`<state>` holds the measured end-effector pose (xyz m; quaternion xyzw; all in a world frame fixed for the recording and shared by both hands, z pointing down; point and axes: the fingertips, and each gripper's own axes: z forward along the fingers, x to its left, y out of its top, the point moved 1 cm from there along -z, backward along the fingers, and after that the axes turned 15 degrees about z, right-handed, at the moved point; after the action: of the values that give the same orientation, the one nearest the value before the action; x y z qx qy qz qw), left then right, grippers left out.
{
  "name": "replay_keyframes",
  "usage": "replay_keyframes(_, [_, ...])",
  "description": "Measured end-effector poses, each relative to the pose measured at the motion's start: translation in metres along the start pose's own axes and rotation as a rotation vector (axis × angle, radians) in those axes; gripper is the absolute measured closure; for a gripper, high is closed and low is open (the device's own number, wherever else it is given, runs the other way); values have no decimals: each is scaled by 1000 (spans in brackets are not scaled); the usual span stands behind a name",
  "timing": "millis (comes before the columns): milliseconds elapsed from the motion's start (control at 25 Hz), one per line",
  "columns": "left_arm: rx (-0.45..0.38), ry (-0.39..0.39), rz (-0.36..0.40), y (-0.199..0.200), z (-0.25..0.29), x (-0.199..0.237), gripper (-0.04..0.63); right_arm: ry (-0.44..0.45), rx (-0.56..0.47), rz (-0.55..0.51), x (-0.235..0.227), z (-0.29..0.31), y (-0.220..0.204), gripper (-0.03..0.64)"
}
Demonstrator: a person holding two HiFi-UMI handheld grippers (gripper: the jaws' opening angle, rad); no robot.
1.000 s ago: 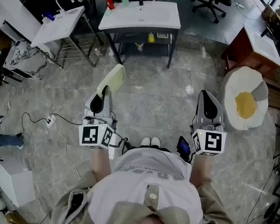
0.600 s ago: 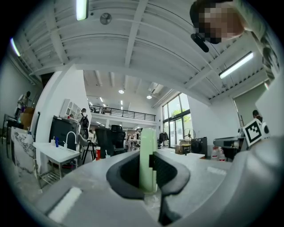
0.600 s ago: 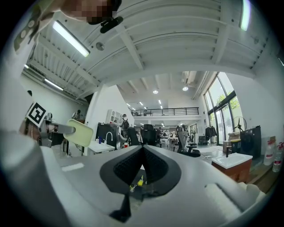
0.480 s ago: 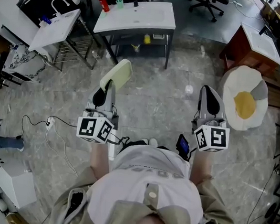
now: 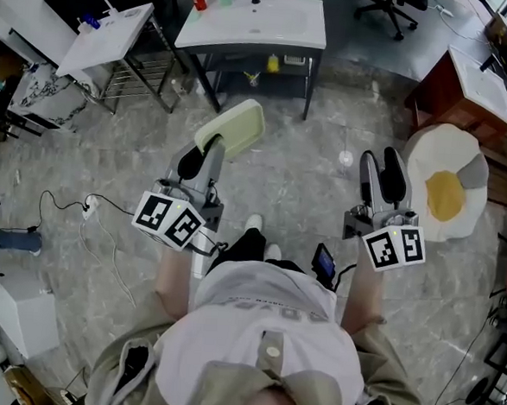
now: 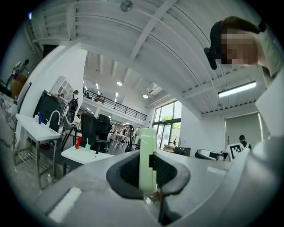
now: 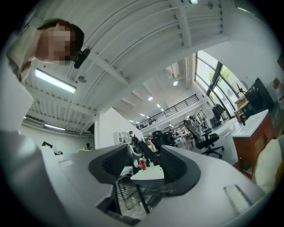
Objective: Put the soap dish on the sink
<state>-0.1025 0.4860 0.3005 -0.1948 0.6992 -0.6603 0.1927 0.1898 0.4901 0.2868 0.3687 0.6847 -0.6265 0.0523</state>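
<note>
left gripper [image 5: 209, 151] pinches the soap dish [image 5: 233, 125], edge-on in its own view; right gripper [image 5: 382, 170], just opening, spread empty.

Open floor [image 5: 300, 153] ahead up to the sink [image 5: 248, 32]; wire rack [image 5: 146, 73] left, egg-shaped cushion [image 5: 449, 189] right.

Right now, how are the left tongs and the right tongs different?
The left tongs are shut on the pale green soap dish; the right tongs hold nothing. The left tongs' jaws sit close together; the right tongs' jaws stand wide, having just been opening. Both point ahead toward the white sink.
</note>
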Motion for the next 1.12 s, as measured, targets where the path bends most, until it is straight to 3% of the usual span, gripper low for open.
replay_keyframes(200, [21,-49,-71,-13,9,-10,571,0,43,53,-6,9,-21,379])
replay_keyframes(480, [63,-82,-97,-44,27,5,571,-33,86,68,-19,31,-45,371])
replay_keyframes(1120, [-11,-107,-64,-25,110,126,571,-57,4,-10,-22,155,-38,370])
